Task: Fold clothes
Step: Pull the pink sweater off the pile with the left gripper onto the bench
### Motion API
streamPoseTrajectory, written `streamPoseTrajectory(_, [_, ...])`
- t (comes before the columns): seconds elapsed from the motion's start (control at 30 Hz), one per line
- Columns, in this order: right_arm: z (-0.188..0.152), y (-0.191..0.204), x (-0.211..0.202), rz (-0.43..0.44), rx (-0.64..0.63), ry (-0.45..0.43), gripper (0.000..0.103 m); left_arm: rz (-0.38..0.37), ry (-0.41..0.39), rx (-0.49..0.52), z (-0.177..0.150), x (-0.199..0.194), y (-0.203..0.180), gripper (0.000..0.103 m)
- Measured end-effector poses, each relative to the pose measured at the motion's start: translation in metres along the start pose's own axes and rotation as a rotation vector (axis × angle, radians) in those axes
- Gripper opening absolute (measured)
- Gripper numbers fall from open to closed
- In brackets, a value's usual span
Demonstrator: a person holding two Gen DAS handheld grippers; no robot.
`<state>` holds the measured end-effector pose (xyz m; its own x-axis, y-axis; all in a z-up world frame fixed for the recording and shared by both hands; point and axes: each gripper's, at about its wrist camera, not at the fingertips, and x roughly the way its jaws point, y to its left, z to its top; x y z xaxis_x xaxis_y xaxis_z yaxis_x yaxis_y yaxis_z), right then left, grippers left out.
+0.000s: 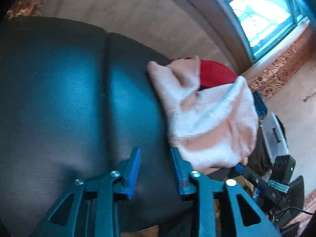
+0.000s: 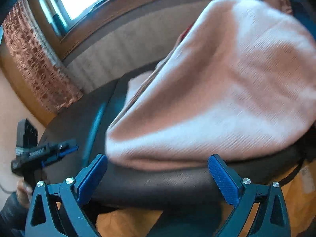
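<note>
A pale pink knit garment lies bunched on a dark padded surface, with a red garment behind it. My left gripper hovers over the bare dark surface just left of the pink garment's near edge. Its blue pads stand apart with nothing between them. In the right wrist view the pink garment fills the upper right. My right gripper is wide open at the surface's front edge, just short of the garment's hem. The left gripper shows at the far left there.
A window and a lace curtain stand behind a beige backrest. A grey box and dark gear sit off the surface's right side. Orange floor shows below the front edge. The surface's left half is bare.
</note>
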<state>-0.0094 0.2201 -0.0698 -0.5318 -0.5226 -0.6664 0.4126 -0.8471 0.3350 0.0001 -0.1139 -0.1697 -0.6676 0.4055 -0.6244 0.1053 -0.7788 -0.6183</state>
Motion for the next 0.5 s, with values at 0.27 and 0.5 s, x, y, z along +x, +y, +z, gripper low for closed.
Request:
streamPoseTrajectory(0.27, [0.035,-0.030,0.001,-0.144,-0.029,-0.056,0.103,0.024,0.122,-0.002,0.014,0.065,-0.023,0.042])
streamPoseTrajectory(0.5, [0.052,-0.069,0.039,-0.206,-0.032,0.050,0.103,0.018,0.147,-0.016,0.025,0.098,-0.034,0.017])
